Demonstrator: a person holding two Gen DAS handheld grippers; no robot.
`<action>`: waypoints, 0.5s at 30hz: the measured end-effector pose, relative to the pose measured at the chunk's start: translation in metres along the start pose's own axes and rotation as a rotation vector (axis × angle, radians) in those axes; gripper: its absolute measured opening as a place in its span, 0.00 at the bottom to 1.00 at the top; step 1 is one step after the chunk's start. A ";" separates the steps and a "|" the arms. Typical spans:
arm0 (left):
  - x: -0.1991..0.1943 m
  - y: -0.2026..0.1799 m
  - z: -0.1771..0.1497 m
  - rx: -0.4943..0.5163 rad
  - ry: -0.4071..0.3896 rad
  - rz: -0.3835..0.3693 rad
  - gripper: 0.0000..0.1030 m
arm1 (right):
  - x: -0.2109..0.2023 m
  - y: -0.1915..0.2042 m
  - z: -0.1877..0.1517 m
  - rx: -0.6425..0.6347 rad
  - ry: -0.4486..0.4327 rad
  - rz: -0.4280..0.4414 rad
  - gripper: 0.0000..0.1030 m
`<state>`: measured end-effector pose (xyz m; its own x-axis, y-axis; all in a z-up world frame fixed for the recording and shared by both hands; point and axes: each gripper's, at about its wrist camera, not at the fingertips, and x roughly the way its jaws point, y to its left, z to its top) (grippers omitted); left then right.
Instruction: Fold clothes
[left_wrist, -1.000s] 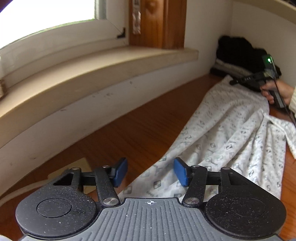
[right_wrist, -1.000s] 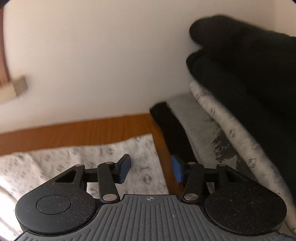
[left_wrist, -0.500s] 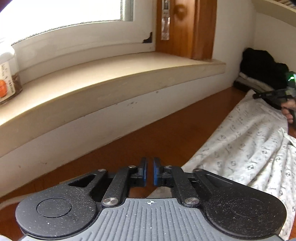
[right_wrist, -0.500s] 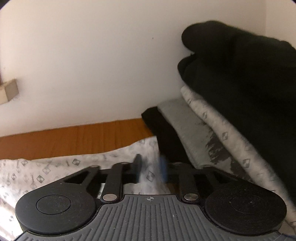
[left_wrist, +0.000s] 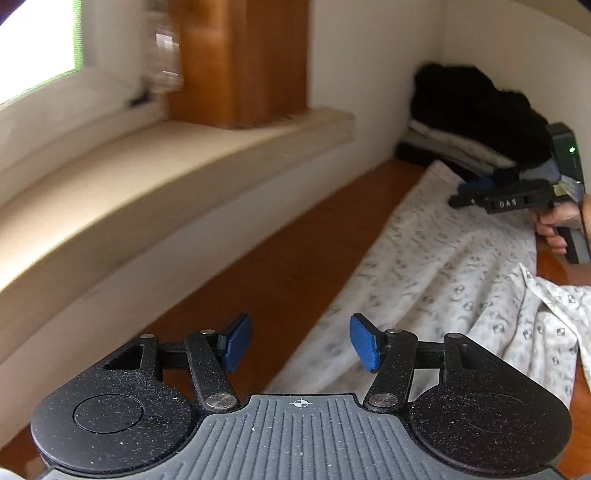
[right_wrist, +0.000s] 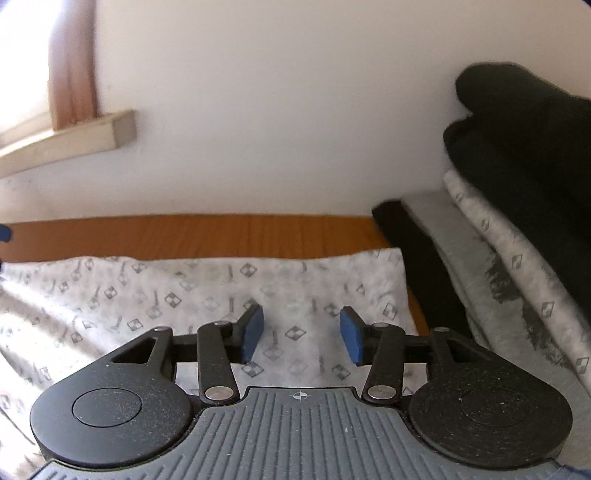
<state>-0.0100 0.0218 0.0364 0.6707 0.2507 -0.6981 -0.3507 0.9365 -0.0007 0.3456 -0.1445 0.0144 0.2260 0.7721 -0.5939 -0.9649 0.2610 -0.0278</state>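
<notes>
Opening both claws, left gripper (left_wrist: 301, 341) and right gripper (right_wrist: 301, 334), nothing between them, we hover over the patterned garment (left_wrist: 436, 266) spread on the table (left_wrist: 280, 273); grabbing one layer risks a crooked fold

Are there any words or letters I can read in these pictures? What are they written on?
"DAS": white letters on the side of the right gripper, seen from the left wrist camera.
The patterned white garment carries small diamond and line marks only; no word can be read on it.
The dark print on the grey folded garment in the stack is too smeared to read.
Nothing else bears readable text.
</notes>
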 end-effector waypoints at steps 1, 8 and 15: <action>0.006 -0.005 0.003 0.015 0.009 -0.003 0.61 | -0.003 -0.003 -0.001 0.018 -0.004 0.009 0.52; 0.022 -0.016 0.013 0.072 -0.007 0.010 0.01 | 0.007 -0.008 -0.011 0.030 -0.011 0.019 0.53; 0.002 -0.010 0.011 0.056 -0.127 0.172 0.04 | 0.002 -0.006 -0.009 0.032 -0.011 0.017 0.54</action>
<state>0.0022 0.0155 0.0425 0.6823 0.4334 -0.5887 -0.4326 0.8885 0.1527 0.3502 -0.1498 0.0058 0.2109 0.7830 -0.5852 -0.9640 0.2659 0.0084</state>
